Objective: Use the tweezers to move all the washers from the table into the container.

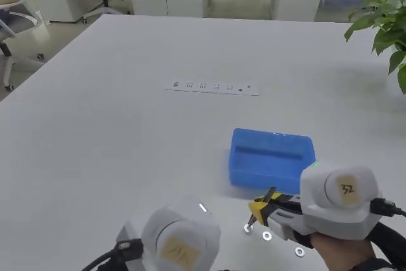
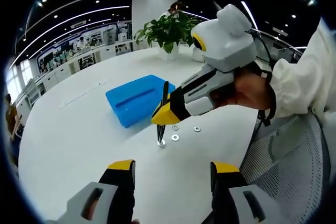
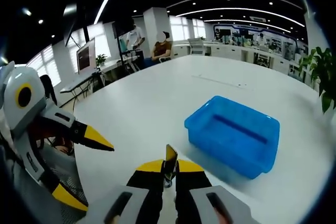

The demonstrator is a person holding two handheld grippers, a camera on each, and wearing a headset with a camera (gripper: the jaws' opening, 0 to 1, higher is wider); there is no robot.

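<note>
Right tool point(image 3: 168, 170) clamped on tweezers point(image 2: 160, 132), sticker point(image 1: 346, 189) reads "32"; left tool point(image 2: 172, 174) jaws apart; washers point(image 2: 175, 137) near blue container point(image 2: 134, 103).

White-grey right gripper point(image 1: 255, 209), round tan label point(image 1: 346, 189) "32", black cable point(image 1: 388, 208); yellow-tipped jaws; white sleeve point(image 2: 302, 77).

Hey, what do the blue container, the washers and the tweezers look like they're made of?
Blue container: likely plastic, slightly translucent with a soft sheen and moulded rounded corners. Washers: probably metal, small pale silvery rings on the white table. Tweezers, clamped in the right hand-held gripper: thin and dark, possibly coated metal; too small to be sure.
</note>
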